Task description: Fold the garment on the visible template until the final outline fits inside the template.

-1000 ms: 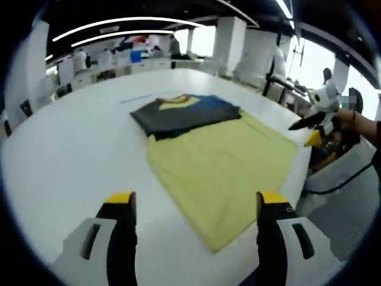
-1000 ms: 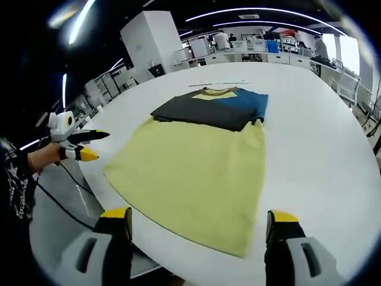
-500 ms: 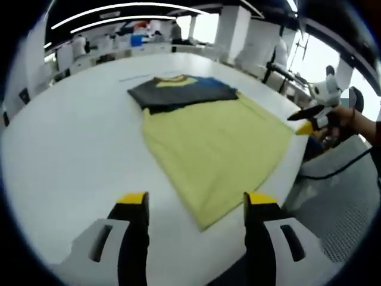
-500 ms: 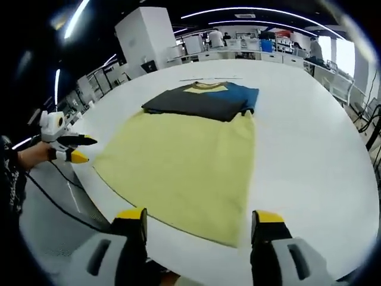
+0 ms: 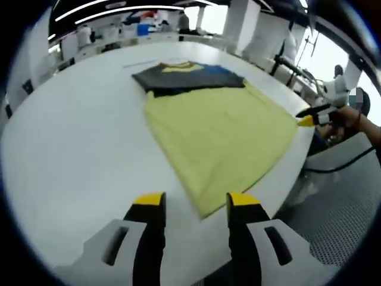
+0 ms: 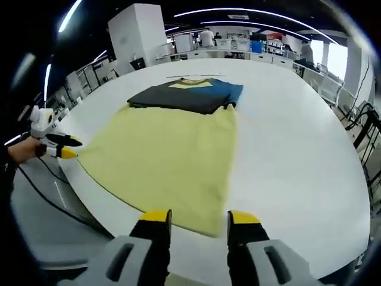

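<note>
Two tongs hover at the near edge of the white worktop [image 5: 71, 131], where we see the shirt [image 5: 220, 128] spread flat, its yellow body toward us and its dark top and collar at the far end. In the left gripper view, the left tongs [image 5: 195, 205] stand with jaws parted just before the shirt's near corner, the right tongs [image 5: 306, 116] at its other corner. In the right gripper view, the right tongs [image 6: 199, 219] gape slightly, empty, over the hem.

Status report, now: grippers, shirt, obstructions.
Left gripper and right gripper open, each at a bottom corner of the shirt. Shirt flat on the white table, top part folded. Nothing in the way.
</note>
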Motion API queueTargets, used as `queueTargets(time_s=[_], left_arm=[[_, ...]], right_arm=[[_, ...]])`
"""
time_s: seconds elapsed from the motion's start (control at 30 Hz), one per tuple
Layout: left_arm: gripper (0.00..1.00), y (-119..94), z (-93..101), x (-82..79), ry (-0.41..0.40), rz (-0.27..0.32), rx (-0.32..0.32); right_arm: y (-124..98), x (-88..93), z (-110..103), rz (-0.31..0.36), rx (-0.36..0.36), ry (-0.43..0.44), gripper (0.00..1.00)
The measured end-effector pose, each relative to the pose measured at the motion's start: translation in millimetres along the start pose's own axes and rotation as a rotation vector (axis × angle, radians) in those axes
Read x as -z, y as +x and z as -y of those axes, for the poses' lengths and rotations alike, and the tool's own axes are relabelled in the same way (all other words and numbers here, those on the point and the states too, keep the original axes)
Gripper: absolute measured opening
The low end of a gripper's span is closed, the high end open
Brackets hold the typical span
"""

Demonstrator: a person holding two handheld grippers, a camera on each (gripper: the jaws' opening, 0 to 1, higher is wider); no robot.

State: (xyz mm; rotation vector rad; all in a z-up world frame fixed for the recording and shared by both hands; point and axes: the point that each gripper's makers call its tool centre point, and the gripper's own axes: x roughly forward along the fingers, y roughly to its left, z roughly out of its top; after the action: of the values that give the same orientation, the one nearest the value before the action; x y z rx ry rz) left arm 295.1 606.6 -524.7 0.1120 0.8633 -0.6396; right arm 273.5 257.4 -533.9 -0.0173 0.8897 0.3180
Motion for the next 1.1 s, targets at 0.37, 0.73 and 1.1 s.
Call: queueTargets(time_s=[0.37, 0.73, 1.1], left_arm=[[0.26, 7, 7.1, 7.8, -0.013, -0.035, 0.019], [0.05, 11, 2.4, 13.9, 0.020, -0.094, -0.039], [0.00, 9, 6.7, 14.5, 0.014, -0.120, -0.024]], right_arm=[[5, 4.9, 8, -0.008, 0.028, 0.023, 0.18], [6, 6.3, 15, -0.014, 0.059, 0.008, 0.05], [8, 3.9, 14, -0.010, 0.052, 0.005, 0.00]])
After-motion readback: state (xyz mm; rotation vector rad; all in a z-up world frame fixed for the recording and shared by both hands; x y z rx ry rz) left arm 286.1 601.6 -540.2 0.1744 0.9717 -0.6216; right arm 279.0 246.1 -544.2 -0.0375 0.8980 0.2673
